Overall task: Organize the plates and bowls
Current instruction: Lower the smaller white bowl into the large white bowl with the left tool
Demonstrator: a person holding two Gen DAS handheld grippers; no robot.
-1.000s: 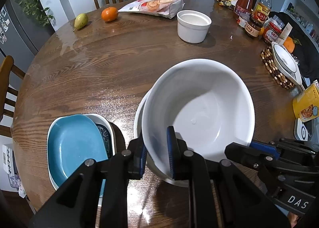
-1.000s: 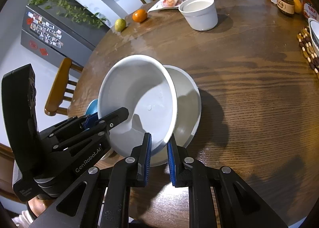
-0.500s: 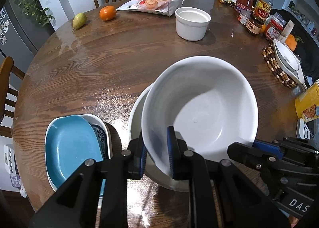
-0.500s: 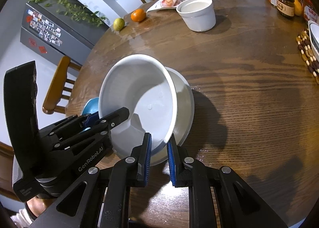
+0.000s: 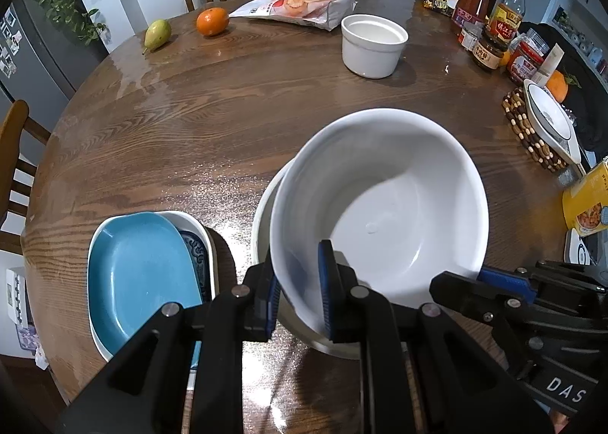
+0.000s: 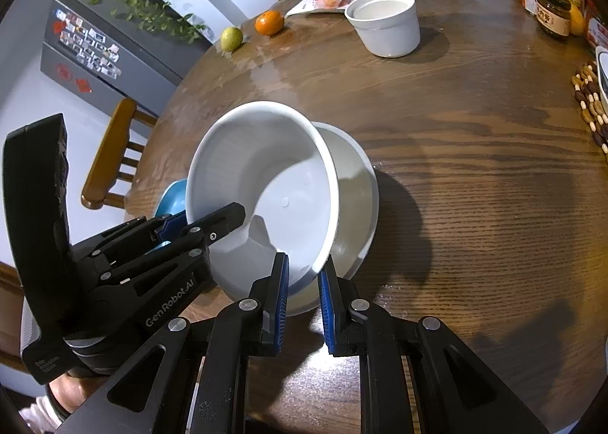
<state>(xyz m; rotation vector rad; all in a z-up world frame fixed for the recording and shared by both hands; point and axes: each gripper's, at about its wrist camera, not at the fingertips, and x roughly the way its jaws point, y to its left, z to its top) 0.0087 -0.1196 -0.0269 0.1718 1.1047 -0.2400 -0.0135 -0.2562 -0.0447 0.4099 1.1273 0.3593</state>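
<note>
A large white bowl [image 5: 380,198] is held by both grippers above a second wide white bowl [image 5: 262,221] on the wooden table. My left gripper [image 5: 298,287] is shut on the bowl's near-left rim. My right gripper [image 6: 303,284] is shut on the bowl's near-right rim [image 6: 323,244]; it also shows in the left wrist view [image 5: 494,282]. The held bowl [image 6: 262,183] is tilted, and the lower bowl [image 6: 361,198] shows behind it. A blue plate [image 5: 140,274] lies on a white patterned plate [image 5: 197,240] at the near left.
A small white ramekin [image 5: 374,44] stands at the back, with a snack bag [image 5: 300,8], an orange [image 5: 212,20] and a pear [image 5: 157,33]. Bottles and jars [image 5: 490,27] crowd the right edge. A white dish [image 5: 547,114] rests on a beaded trivet [image 5: 528,133].
Both grippers with the bowl have moved slightly nearer and lower over the lower bowl. The held bowl covers more of it now.
</note>
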